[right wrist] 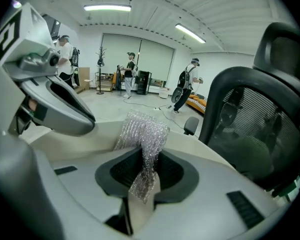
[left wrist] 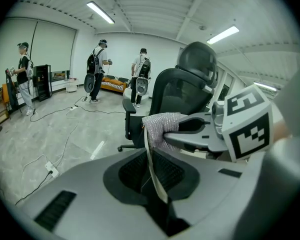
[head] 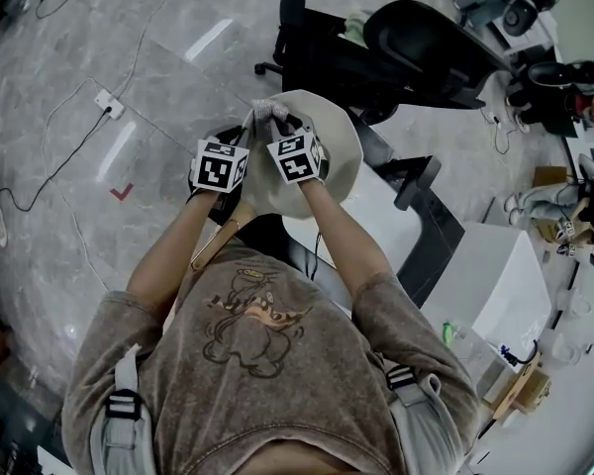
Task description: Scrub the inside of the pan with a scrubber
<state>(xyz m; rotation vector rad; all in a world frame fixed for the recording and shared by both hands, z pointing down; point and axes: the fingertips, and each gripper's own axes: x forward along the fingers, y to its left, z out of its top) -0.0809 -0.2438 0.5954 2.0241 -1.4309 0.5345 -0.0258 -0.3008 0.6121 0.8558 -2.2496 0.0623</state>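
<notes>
Here, item by item.

- **Pan** (head: pixel 339 144): cream-coloured and round, held up off any surface at the upper centre of the head view. It is tilted, and a tan handle (head: pixel 214 248) trails down-left toward the person's chest.
- **Left gripper** (left wrist: pixel 152 176): its jaws are closed on the pan's thin rim. The rim runs edge-on between the pads at the lower middle of the left gripper view.
- **Right gripper** (right wrist: pixel 146 176): its jaws are clamped on the scrubber (right wrist: pixel 143 134).
- **Scrubber**: a silvery mesh wad standing up out of the pads at the middle of the right gripper view. The pan's pale surface spreads behind it and to either side. In the head view it shows as a small pale tuft at the pan's upper-left rim. In the left gripper view it sits at centre, just above the rim. Whether the mesh presses on the pan's inside cannot be told.
- **Both grippers, head view**: side by side just left of centre, in front of the pan.
- **Black office chair** (head: pixel 416 38): upper right of the head view, beyond the pan.
- **White table** (head: pixel 381 216): below the pan, right of centre.
- **Grey floor** (head: pixel 99 47): fills the left half of the head view. It carries a white power strip (head: pixel 109 103) with its cable at upper left and a red corner mark (head: pixel 122 192) at mid left.
- **Three people** (left wrist: pixel 97 64): standing far off, upper left of the left gripper view.
</notes>
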